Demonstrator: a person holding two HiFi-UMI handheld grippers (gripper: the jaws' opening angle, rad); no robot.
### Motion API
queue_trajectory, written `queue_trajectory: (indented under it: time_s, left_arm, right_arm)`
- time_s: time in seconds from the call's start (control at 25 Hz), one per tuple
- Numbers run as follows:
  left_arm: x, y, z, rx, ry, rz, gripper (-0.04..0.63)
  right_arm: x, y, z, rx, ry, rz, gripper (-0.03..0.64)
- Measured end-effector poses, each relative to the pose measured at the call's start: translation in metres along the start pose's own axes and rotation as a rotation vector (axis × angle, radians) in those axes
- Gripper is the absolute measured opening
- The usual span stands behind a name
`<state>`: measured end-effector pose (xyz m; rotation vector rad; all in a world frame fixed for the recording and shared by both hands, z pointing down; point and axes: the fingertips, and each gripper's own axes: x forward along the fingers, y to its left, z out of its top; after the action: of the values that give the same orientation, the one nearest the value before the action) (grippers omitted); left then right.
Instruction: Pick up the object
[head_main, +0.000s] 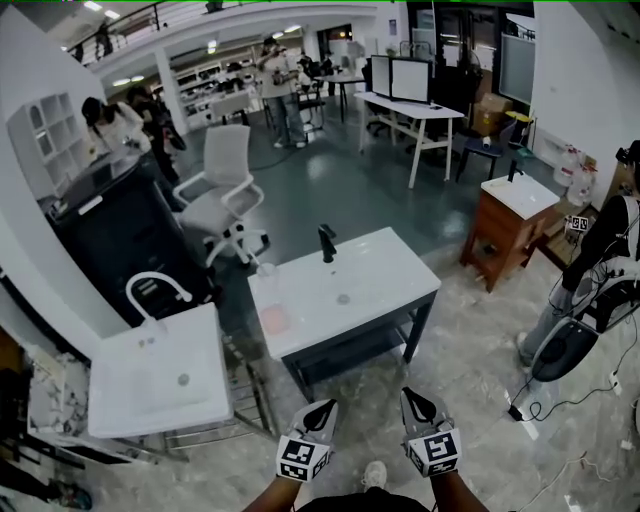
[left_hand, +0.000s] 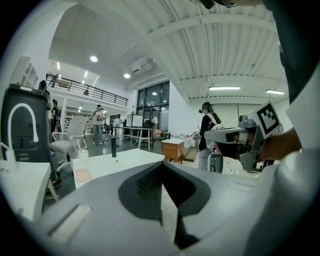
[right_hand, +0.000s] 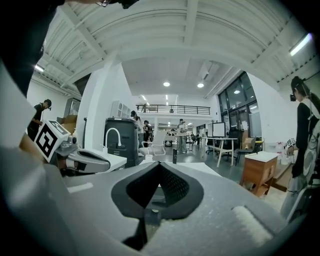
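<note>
A white sink-top table (head_main: 385, 275) stands in the middle of the head view, ahead of both grippers. On it are a black faucet (head_main: 327, 243), a clear cup (head_main: 266, 270) and a flat pink object (head_main: 274, 320) near its left edge. My left gripper (head_main: 322, 408) and right gripper (head_main: 415, 395) hang side by side above the floor, short of the table's front edge, both shut and empty. The left gripper view shows its own jaws (left_hand: 161, 165) closed, with the pink object (left_hand: 82, 175) and cup (left_hand: 83, 155) beyond. In the right gripper view the jaws (right_hand: 160, 165) meet, aimed at the faucet (right_hand: 175, 155).
A second white sink (head_main: 160, 380) with a white faucet stands at the left beside a black cabinet (head_main: 110, 230). A white office chair (head_main: 222, 185) is behind the table. A wooden vanity (head_main: 510, 225) and a person with floor equipment (head_main: 565, 345) are at the right.
</note>
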<state>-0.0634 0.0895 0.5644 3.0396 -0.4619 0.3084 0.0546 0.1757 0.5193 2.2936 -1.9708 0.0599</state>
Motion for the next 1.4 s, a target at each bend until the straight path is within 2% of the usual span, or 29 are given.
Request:
queue_trajectory:
  time_s: [0.28,0.48,0.72,0.96,1.2,1.4]
  left_arm:
    - [0.052,0.006,0.014,0.002,-0.009,0.051,0.018]
    - [0.073,0.011,0.019,0.003,-0.008,0.1,0.018]
    - [0.077,0.028,0.016,-0.013,0.004,0.16,0.018]
    - [0.087,0.051,0.015,-0.035,0.014,0.217,0.018]
    - [0.1,0.091,0.019,-0.049,0.008,0.243,0.018]
    - [0.114,0.131,0.026,-0.061,0.001,0.27,0.018]
  right_arm:
    - [0.026,-0.052,-0.006,0.023,-0.003,0.033,0.003]
    - [0.043,-0.072,-0.006,0.035,0.019,0.078,0.003]
    - [0.064,-0.077,-0.012,0.043,-0.016,0.109,0.003]
    - [0.095,-0.078,-0.014,0.042,0.028,0.176,0.003]
    - [0.138,-0.075,0.008,0.037,-0.036,0.188,0.003]
    - [0.181,-0.074,0.025,-0.013,-0.045,0.198,0.003]
